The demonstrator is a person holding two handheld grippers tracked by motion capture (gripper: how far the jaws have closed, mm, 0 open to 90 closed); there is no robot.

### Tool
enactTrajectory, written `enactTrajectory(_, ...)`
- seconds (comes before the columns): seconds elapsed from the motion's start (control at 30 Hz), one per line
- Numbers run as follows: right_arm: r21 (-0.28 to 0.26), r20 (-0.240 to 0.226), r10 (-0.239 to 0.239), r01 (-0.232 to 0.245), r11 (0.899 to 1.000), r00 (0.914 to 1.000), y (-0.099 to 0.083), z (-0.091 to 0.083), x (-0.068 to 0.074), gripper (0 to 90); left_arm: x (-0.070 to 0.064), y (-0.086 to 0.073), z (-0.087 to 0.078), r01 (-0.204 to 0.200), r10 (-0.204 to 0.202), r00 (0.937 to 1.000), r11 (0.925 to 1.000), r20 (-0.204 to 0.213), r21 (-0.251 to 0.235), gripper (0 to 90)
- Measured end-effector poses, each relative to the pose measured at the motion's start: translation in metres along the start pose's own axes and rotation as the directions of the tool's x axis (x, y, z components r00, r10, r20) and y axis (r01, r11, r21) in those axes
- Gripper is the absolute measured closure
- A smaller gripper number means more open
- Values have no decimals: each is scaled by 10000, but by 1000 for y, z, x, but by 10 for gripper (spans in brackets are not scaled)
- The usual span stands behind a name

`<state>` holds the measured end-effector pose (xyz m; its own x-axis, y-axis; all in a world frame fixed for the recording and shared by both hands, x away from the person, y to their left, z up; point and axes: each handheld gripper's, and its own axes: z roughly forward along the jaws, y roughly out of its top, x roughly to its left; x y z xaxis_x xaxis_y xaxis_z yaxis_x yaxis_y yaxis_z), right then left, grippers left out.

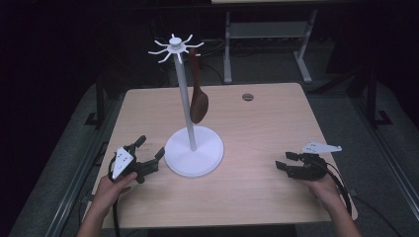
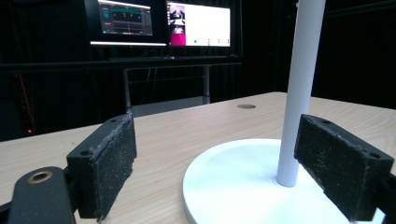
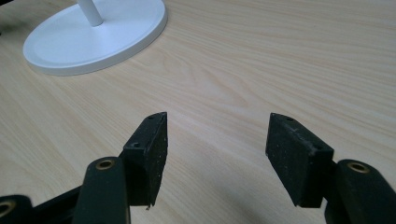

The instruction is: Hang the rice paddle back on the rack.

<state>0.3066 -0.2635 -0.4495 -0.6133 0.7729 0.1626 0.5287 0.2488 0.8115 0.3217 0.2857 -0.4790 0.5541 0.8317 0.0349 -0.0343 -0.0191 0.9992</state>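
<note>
1. The brown spoon [image 1: 199, 101] hangs from a hook atop the white stand [image 1: 193, 153], probably kept there for easy reach.
2. The left gripper [image 1: 148, 157] rests just left of the stand's base, jaws wide apart, empty.
3. The right gripper [image 1: 286, 162] lies well right of the stand, jaws apart, empty.
4. The dim light blurs the spoon's hook.

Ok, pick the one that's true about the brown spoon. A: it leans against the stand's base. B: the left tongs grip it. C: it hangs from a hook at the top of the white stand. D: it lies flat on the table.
C: the brown spoon dangles from a hook on the white stand, above the table, with both tongs open and apart from it.
</note>
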Motion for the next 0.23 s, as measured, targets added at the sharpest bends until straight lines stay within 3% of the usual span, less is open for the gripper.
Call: enactTrajectory(0.23,-183,18,124,-123,9998,9999,2,-4,0,384,0,0,0,10,-10,10000,10000,-12,21,125)
